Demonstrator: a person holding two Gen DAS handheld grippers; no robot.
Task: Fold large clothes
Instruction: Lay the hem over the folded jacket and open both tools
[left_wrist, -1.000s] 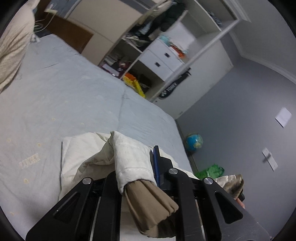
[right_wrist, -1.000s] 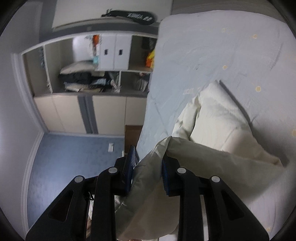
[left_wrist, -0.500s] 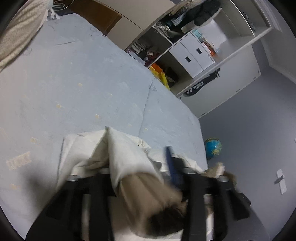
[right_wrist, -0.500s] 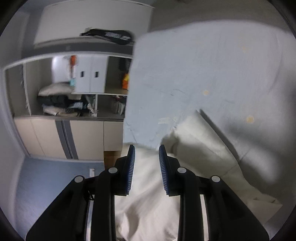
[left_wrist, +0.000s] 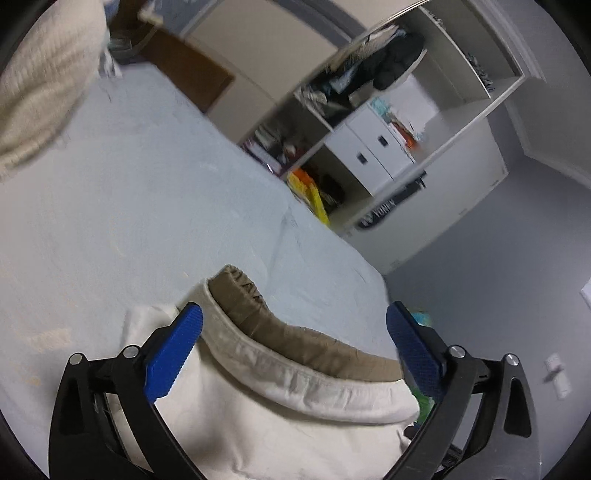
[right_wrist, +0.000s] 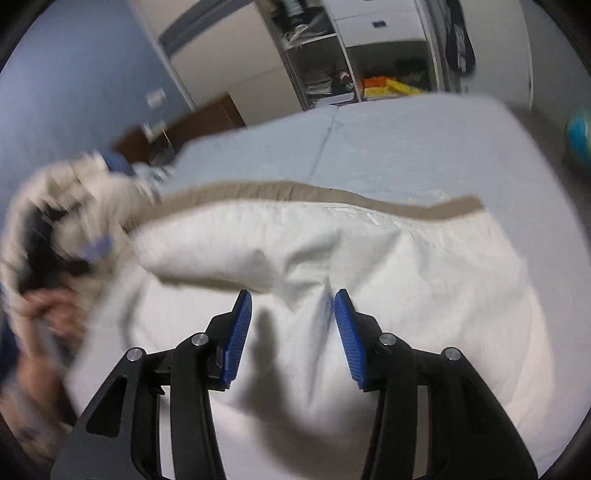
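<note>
A cream garment (left_wrist: 288, 417) with a tan ribbed hem (left_wrist: 295, 339) lies folded on the pale blue bed (left_wrist: 129, 206). My left gripper (left_wrist: 295, 343) is wide open above it, blue pads on either side of the hem, holding nothing. In the right wrist view the same garment (right_wrist: 351, 258) spreads across the bed (right_wrist: 406, 147), its tan hem (right_wrist: 295, 194) along the far edge. My right gripper (right_wrist: 293, 332) is open just above the cloth and empty. The blurred left gripper and hand (right_wrist: 55, 280) show at the left edge.
A cream pillow (left_wrist: 40, 77) lies at the bed's far left. An open wardrobe (left_wrist: 369, 122) with white drawers stands beyond the bed. A brown nightstand (left_wrist: 184, 70) is by the wall. A blue globe (right_wrist: 578, 133) sits on the floor at the right.
Both grippers have let go of the garment and opened. The garment has dropped flat onto the bed. Both cameras swung, with motion blur.
</note>
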